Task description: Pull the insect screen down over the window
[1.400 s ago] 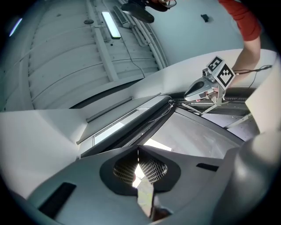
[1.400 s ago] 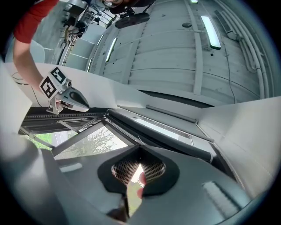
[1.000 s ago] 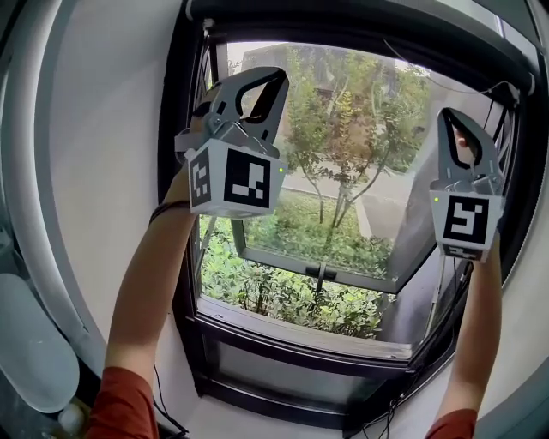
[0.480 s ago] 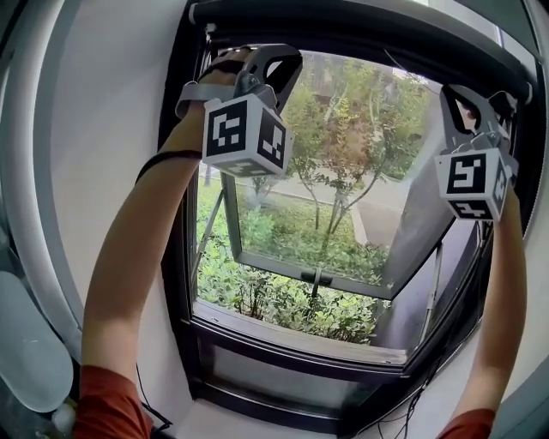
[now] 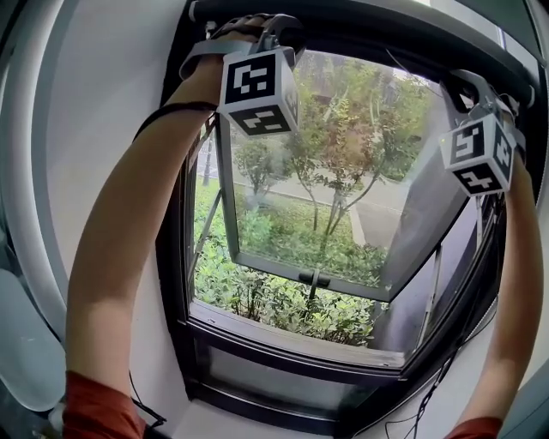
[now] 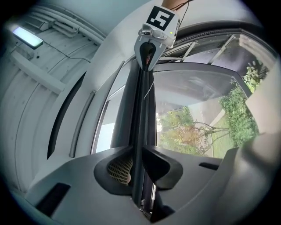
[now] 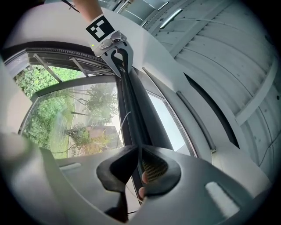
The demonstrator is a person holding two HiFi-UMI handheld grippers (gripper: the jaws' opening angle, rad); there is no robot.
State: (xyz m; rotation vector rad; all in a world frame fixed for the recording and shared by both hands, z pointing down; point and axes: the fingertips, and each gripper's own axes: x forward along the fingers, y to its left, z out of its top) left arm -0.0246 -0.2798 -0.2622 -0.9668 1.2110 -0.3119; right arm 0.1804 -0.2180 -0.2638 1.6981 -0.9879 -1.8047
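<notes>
The insect screen is rolled up; its dark pull bar (image 5: 369, 34) lies along the top of the window frame. Both arms reach up to it. My left gripper (image 5: 273, 24) is at the bar's left end. In the left gripper view the bar (image 6: 142, 110) runs straight between my left gripper's (image 6: 136, 169) jaws, which are closed against it. My right gripper (image 5: 470, 84) is at the bar's right end. Its jaws have just been opening: in the right gripper view my right gripper (image 7: 139, 169) shows a narrow slit lined up with the bar (image 7: 131, 114); no pressing is visible.
The glass sash (image 5: 317, 171) below is tilted open outward on side stays, with trees and shrubs beyond. The dark sill (image 5: 292, 330) is underneath. White wall (image 5: 103, 129) curves on the left. A thin cable (image 5: 446, 360) hangs at the lower right of the frame.
Both grippers have risen from in front of the glass to the top of the window frame. Their marker cubes have rolled, showing other faces.
</notes>
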